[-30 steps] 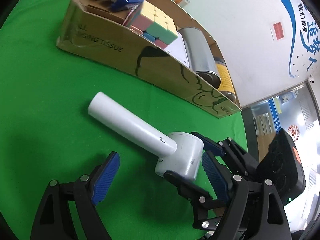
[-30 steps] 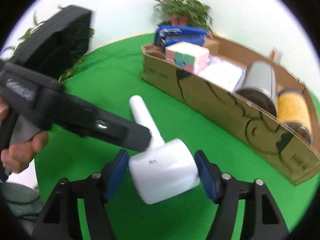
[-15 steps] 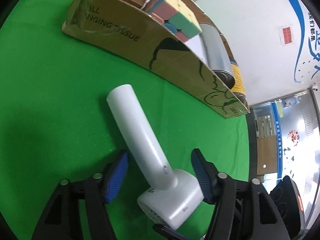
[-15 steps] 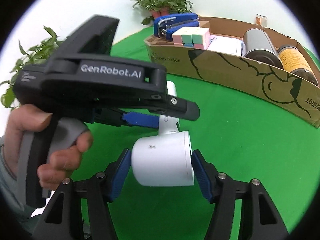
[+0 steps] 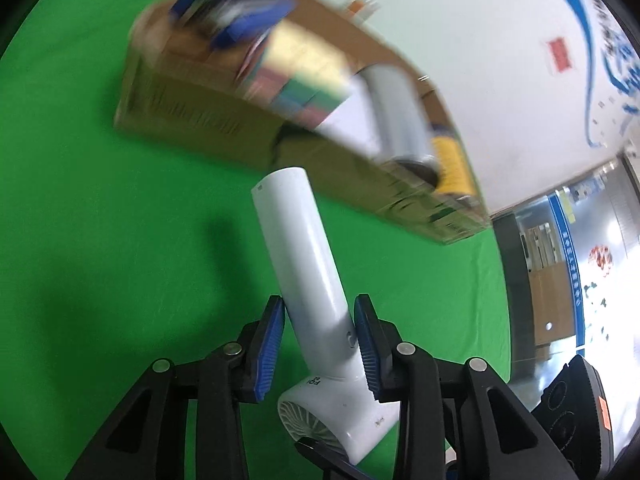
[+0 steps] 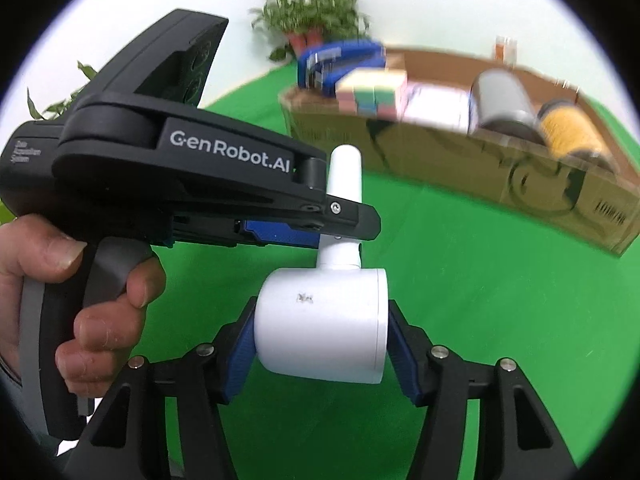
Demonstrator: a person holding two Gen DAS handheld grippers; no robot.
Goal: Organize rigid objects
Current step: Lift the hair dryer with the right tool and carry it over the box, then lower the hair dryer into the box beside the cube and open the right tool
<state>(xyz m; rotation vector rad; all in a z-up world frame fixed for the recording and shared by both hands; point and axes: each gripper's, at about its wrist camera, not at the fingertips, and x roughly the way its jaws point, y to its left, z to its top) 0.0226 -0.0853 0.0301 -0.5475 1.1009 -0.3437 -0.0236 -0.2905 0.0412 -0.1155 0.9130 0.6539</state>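
The black body of the left gripper (image 6: 344, 222), at nine o'clock in the right wrist view, read "GenRobot.AI". Print on the cardboard box (image 6: 460, 168) and the wall sign (image 5: 560, 56) was too blurred to read.

One white handheld fan (image 5: 308, 280); one cardboard box (image 6: 520, 176) with two cans, one stapler (image 6: 340, 64), one cube (image 6: 372, 90); two grippers.

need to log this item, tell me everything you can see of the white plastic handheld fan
The white plastic handheld fan has a smooth cylindrical handle with a small button near its base, joined to a short drum-shaped head whose end has a spoked vent. The left gripper is shut on the handle's lower part. The right gripper has its pads on both ends of the head, jaws closing. It seems lifted above the green cloth.
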